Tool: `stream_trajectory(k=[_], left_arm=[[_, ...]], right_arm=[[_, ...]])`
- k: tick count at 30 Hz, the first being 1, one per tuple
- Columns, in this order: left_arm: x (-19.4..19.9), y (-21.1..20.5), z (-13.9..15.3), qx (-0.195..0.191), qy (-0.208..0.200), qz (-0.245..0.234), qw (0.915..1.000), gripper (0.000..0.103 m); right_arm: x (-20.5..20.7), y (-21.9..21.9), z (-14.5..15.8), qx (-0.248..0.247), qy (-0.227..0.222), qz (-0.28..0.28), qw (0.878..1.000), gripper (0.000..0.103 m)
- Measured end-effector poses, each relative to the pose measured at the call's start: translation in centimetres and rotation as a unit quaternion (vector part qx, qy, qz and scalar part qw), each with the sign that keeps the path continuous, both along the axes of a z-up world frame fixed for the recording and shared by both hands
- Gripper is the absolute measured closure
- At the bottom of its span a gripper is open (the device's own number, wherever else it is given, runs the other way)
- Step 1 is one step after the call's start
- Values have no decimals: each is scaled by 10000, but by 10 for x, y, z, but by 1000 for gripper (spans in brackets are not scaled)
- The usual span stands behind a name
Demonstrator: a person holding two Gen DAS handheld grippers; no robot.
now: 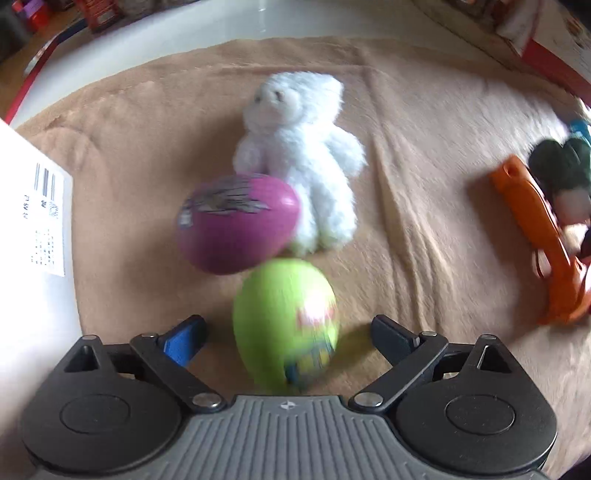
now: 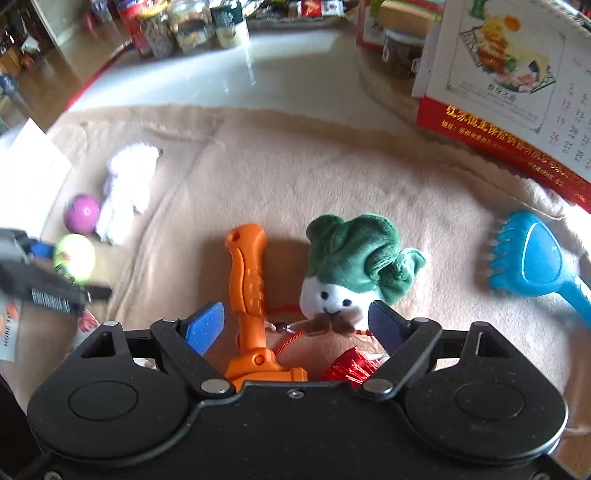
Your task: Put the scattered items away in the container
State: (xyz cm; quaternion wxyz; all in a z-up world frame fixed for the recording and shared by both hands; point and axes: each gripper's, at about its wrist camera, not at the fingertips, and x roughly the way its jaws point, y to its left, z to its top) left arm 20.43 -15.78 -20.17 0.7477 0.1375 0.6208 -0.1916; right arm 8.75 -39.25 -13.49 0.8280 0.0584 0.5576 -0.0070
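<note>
A beige fleece blanket [image 2: 295,166] is covering most of the surface, wrinkling in long folds. Beyond it, toward twelve o'clock, a glossy white tabletop [image 2: 258,70] is catching bright daylight and throwing reflections. Jars and tins [image 2: 184,26] are crowding the far edge at eleven o'clock. At two o'clock a red-and-white desk calendar [image 2: 517,92] is standing upright. A wooden floor [image 2: 48,85] is showing past the table at ten o'clock, blurring into clutter.

Green egg [image 1: 285,321] between spread fingers [image 1: 184,338].
</note>
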Motion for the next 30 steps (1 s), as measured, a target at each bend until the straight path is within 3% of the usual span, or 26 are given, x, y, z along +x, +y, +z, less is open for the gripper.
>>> stream_trajectory(k=[7, 11, 15, 16, 18, 21, 24, 30], left_arm=[[-4, 16, 25, -576, -23, 268, 9980, 11], [9, 22, 42, -786, -58, 611, 9950, 11], [17, 1, 53, -991, 35, 579, 9934, 11], [18, -3, 55, -987, -11, 581, 9934, 11], [25, -7, 59, -941, -138, 606, 9936, 11], [37, -8, 65, -891, -332, 674, 9932, 11], [58, -10, 66, -632, -540, 721, 9939, 11], [79, -28, 37, -62, -554, 412, 9976, 11]], right_arm=[[5, -35, 3, 154, -219, -767, 9967, 22], [14, -46, -13, 54, -96, -1015, 9948, 22], [24, -46, -33, 109, 19, -1018, 9947, 24], [26, -44, -39, 91, 74, -1000, 9949, 27], [26, -37, -47, -127, 106, -916, 9957, 43], [20, -30, -50, -339, 7, -689, 9970, 44], [16, -38, -49, -187, -44, -739, 9971, 45], [16, -48, -51, 55, -90, -874, 9961, 44]])
